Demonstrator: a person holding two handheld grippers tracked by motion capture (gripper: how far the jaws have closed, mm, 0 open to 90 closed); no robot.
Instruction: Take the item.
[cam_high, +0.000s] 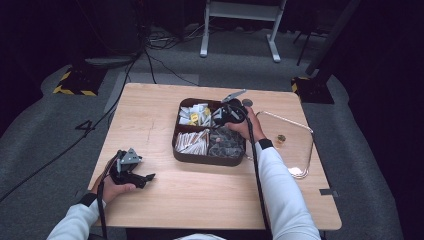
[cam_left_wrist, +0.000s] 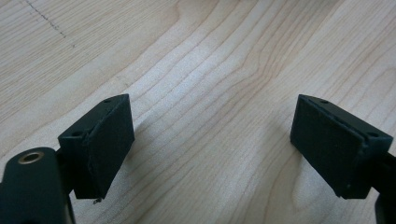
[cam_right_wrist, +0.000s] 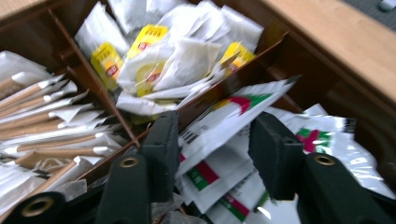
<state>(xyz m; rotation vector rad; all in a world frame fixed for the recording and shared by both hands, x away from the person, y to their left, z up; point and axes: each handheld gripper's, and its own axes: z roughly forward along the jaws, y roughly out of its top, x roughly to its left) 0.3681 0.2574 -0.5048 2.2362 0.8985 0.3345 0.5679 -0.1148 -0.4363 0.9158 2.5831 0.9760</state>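
A dark brown compartment tray (cam_high: 207, 159) stands at the middle of the wooden table (cam_high: 150, 125). My right gripper (cam_high: 223, 116) reaches into its far right compartment. In the right gripper view, that gripper (cam_right_wrist: 215, 126) is shut across a white sachet (cam_right_wrist: 224, 116) with red and green print, tilted up over the divider above several like sachets (cam_right_wrist: 322, 135). Yellow-labelled tea bags (cam_right_wrist: 154, 51) fill the compartment beyond, and paper sticks (cam_right_wrist: 51, 126) lie to the left. My left gripper (cam_high: 145, 179) rests near the table's front left corner, open over bare wood (cam_left_wrist: 212, 135).
A clear lid (cam_high: 300, 145) with a small gold knob (cam_high: 281, 138) lies to the right of the tray. A small round grey object (cam_high: 247, 102) sits behind the tray. Cables and stand legs (cam_high: 240, 30) are on the floor beyond the table.
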